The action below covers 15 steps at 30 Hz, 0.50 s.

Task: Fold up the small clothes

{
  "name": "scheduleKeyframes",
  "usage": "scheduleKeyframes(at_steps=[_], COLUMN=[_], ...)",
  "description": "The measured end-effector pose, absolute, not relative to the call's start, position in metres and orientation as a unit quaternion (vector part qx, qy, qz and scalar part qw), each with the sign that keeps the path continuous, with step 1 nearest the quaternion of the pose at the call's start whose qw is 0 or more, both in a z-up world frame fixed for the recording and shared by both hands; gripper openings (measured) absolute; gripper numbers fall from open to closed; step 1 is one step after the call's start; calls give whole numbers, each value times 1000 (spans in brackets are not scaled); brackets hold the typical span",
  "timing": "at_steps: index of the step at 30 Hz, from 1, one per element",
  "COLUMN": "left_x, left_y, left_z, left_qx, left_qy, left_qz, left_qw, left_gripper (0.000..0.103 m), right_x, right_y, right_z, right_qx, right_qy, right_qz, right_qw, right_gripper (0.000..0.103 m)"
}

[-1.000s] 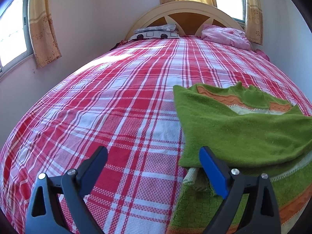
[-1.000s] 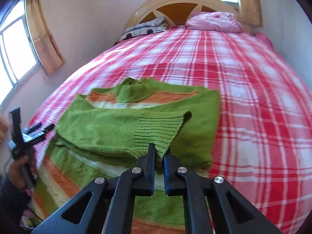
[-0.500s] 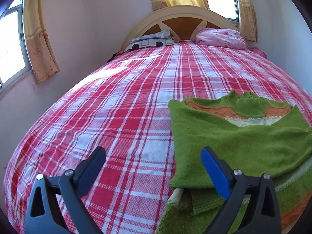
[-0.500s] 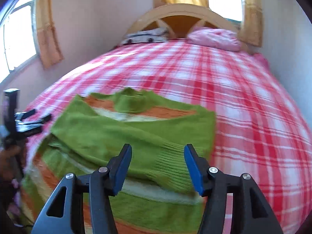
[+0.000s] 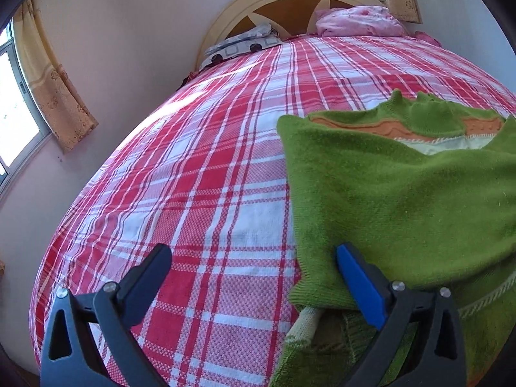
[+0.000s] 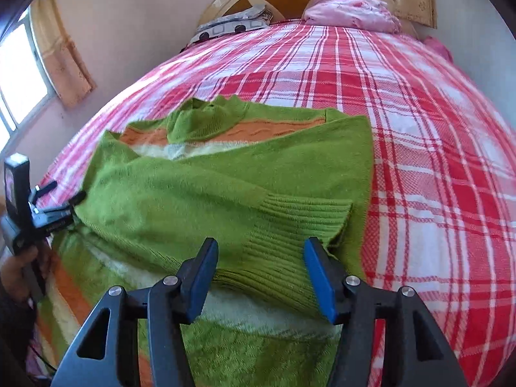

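Red-and-white plaid bedspread point(image 6: 403, 122) carries one green sweater point(image 6: 200, 200), orange and cream striped, both sleeves folded across its front. Two grippers: left gripper point(image 5: 254, 267) gapes at the sweater's edge; right gripper point(image 6: 259, 259), released, straddles the ribbed cuff point(image 6: 290, 225).

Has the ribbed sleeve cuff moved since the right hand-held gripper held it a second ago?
Yes. The cuff dropped from the jaws and now lies on the sweater.
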<state>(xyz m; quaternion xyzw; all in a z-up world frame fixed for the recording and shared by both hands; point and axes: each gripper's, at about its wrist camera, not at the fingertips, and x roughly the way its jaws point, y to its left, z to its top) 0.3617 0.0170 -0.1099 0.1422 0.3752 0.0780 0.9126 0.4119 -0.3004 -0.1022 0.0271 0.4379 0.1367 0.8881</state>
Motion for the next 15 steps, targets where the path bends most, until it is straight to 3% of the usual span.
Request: scheduleKeyframes(at_steps=[4, 15], left_x=[358, 353], left_y=[20, 20], left_z=[-109, -107], left_qx=[130, 119], left_qy=[372, 371], left_qz=[71, 52], left_qw=[916, 919], left_gripper=[103, 103], right_x=[400, 404], right_y=[-285, -285], right_z=[-107, -112], right_qx=[-38, -29], right_qy=[422, 415], right_qz=[110, 96], right_qw=[899, 904], right_gripper=[57, 60])
